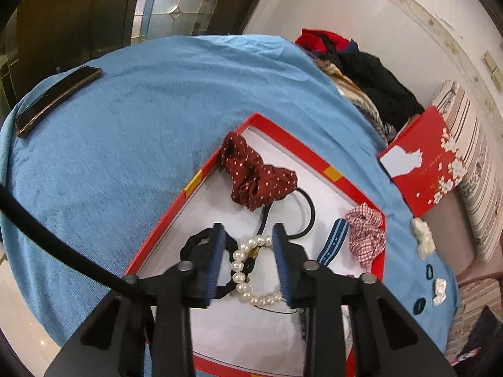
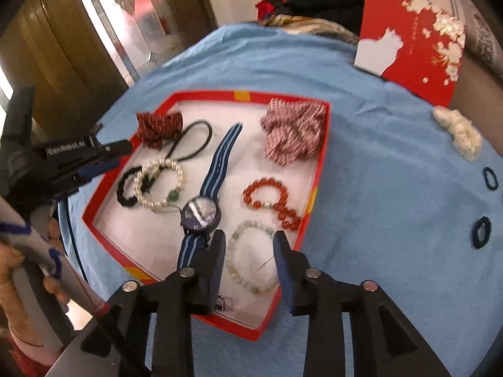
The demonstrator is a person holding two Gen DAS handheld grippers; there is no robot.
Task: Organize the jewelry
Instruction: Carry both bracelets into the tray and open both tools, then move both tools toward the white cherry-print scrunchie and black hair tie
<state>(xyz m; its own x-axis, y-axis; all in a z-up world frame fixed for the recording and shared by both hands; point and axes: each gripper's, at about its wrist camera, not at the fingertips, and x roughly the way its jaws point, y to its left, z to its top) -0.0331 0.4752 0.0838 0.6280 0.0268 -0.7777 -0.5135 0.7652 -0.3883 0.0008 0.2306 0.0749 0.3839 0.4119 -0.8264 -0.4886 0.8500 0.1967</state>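
A red-rimmed white tray point(image 2: 323, 132) lies on the blue cloth. In it are a dark red dotted scrunchie point(image 1: 254, 172), a thin black hair tie point(image 1: 306, 210), a pearl bracelet point(image 1: 243, 264) lying over a black scrunchie point(image 2: 127, 188), a blue striped watch point(image 2: 201, 212), a red checked scrunchie point(image 2: 292, 132), a red bead bracelet point(image 2: 270, 201) and a pale bead bracelet point(image 2: 248, 257). My left gripper point(image 1: 248, 229) is open above the pearl bracelet, holding nothing. My right gripper point(image 2: 250, 237) is open above the pale bead bracelet, holding nothing.
Outside the tray on the cloth lie two white hair pieces point(image 1: 422, 238) and two small dark hair ties point(image 2: 481, 231). A red box lid point(image 2: 415, 37) leans at the far right by a clothes pile point(image 1: 361, 72). A phone point(image 1: 56, 97) lies far left.
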